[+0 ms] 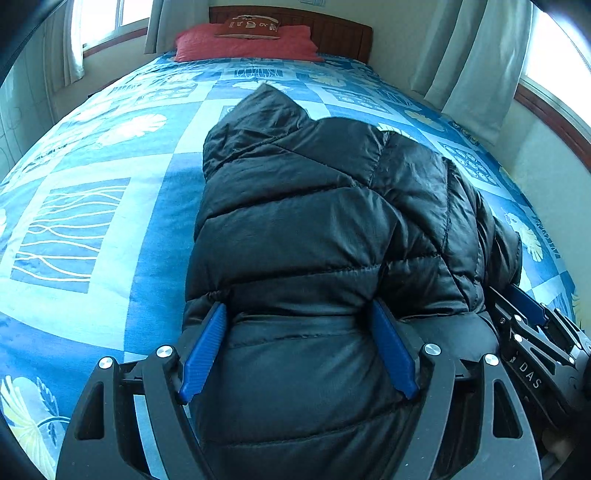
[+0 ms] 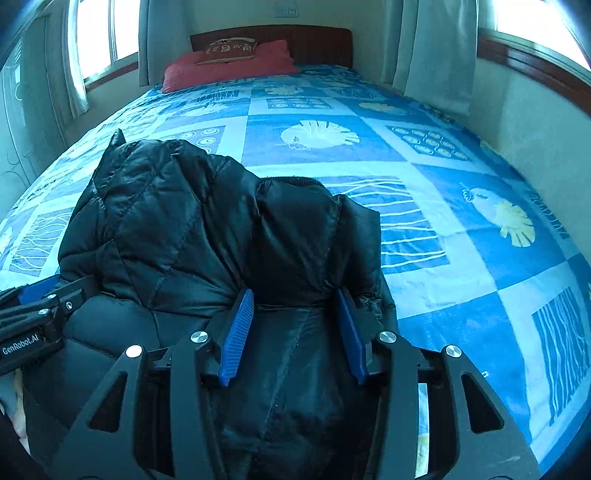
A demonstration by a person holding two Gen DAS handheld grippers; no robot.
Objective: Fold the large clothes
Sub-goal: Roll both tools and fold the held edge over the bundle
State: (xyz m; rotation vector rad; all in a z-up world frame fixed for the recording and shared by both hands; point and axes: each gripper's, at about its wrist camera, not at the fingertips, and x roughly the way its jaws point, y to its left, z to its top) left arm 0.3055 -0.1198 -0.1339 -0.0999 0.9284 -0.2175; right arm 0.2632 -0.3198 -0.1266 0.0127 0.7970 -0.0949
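Both the left gripper (image 1: 299, 314) and right gripper (image 2: 295, 299) pinch the black jacket (image 1: 314, 221), lying lengthwise, hood toward the headboard (image 1: 332, 29).

I count one black puffer jacket (image 1: 314, 229) on one bed, spread with a single blue patchwork bedspread (image 1: 110, 229). At its head there is one wooden headboard (image 2: 317, 44), one red pillow (image 2: 229, 70) and one small dark-red embroidered cushion (image 2: 227, 50) on top of it. My two grippers are both here: the left gripper (image 1: 299, 347) and the right gripper (image 2: 291, 328), each with two blue finger pads. I make out two windows and three pale curtains (image 1: 469, 59).
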